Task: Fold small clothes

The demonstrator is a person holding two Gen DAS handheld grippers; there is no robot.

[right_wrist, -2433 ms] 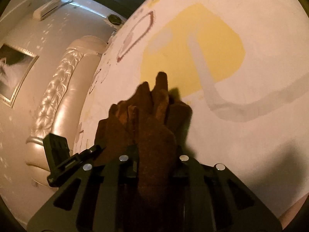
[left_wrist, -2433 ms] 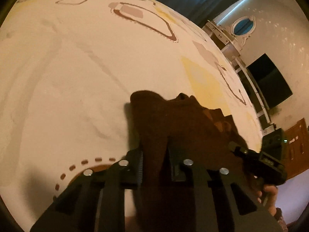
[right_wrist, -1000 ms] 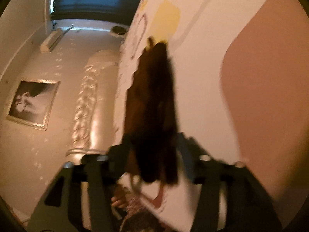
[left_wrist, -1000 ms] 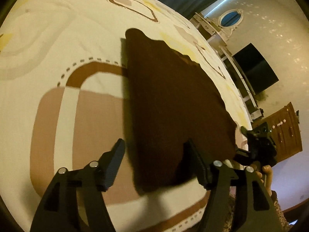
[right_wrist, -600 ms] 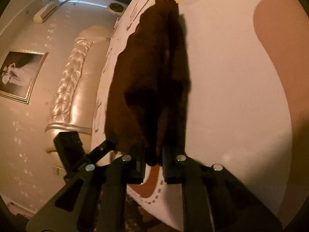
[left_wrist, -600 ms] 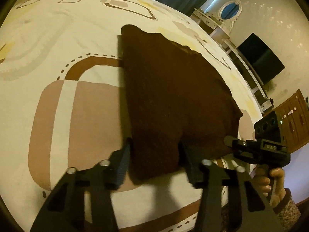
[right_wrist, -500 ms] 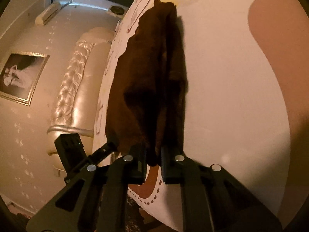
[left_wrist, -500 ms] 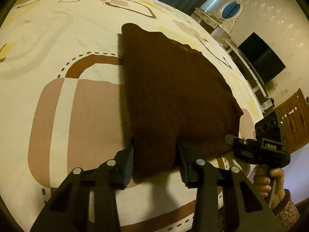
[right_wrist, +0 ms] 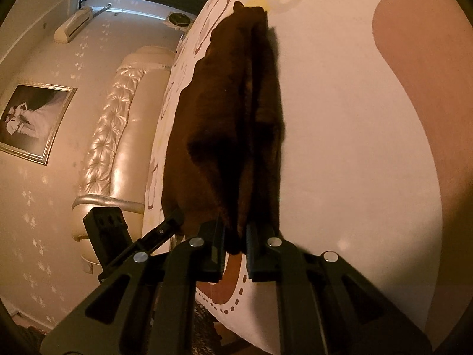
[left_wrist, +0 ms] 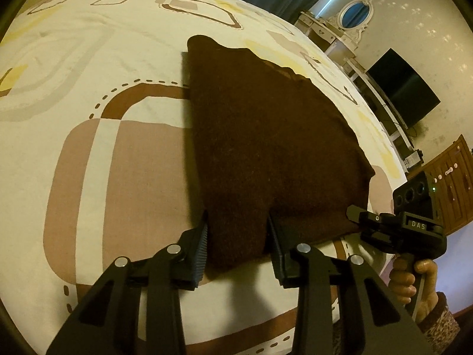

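A dark brown knitted garment [left_wrist: 266, 136] lies spread flat on the patterned bed cover [left_wrist: 103, 44]. My left gripper [left_wrist: 238, 230] is shut on its near left corner, with cloth filling the gap between the pads. In the right wrist view the same garment [right_wrist: 224, 118] stretches away from me, and my right gripper [right_wrist: 235, 230] is shut on its near edge. The right gripper [left_wrist: 354, 216] also shows at the garment's near right corner, held by a person's hand [left_wrist: 414, 278]. The left gripper [right_wrist: 174, 219] shows at the left of the right wrist view.
The bed cover [right_wrist: 354, 118] has brown, tan and yellow shapes. A padded headboard [right_wrist: 118, 124] and a framed picture [right_wrist: 32, 118] lie to the left. A dark TV [left_wrist: 402, 88], a wooden cabinet [left_wrist: 455, 183] and an oval mirror [left_wrist: 353, 14] stand beyond the bed.
The bunched garment has been laid out flat on the bed. Both grippers' jaws, open around its near edge a second ago, have closed on it.
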